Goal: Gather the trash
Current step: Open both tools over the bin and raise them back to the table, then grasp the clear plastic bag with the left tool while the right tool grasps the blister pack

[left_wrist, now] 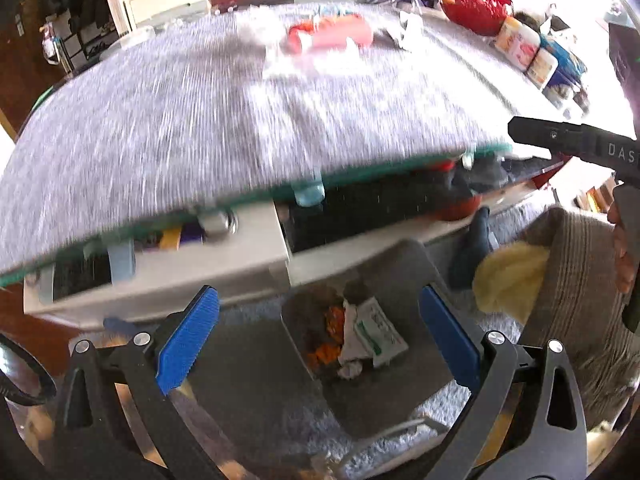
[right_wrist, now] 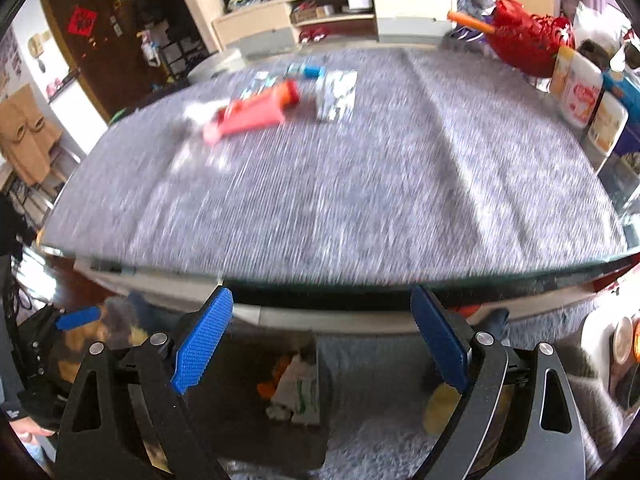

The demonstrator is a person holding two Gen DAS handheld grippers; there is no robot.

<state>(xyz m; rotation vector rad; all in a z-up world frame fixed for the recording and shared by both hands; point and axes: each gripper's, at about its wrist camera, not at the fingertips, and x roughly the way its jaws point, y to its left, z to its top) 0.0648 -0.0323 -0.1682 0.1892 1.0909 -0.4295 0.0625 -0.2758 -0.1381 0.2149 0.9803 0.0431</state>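
Partly done: grey floor bin (left_wrist: 384, 408) w/ orange scraps & white-green wrapper (left_wrist: 376, 332) inside. Left gripper (left_wrist: 320, 344) & right gripper (right_wrist: 320, 340) jaws apart, empty. Pink-red tube (right_wrist: 252, 114) & silvery packet (right_wrist: 336, 96) remain on grey-clothed table (right_wrist: 360, 200).

Left gripper (left_wrist: 320, 332) jaws wide apart, nothing between the pads, hanging over the grey bin (left_wrist: 320, 392). In the bin: white-green wrapper (left_wrist: 376, 332), orange scraps (left_wrist: 332, 332). Grey-clothed table (left_wrist: 240, 120) from 9 to 2 o'clock; pink-red tube (left_wrist: 332, 34) at 12. Frame motion-blurred.
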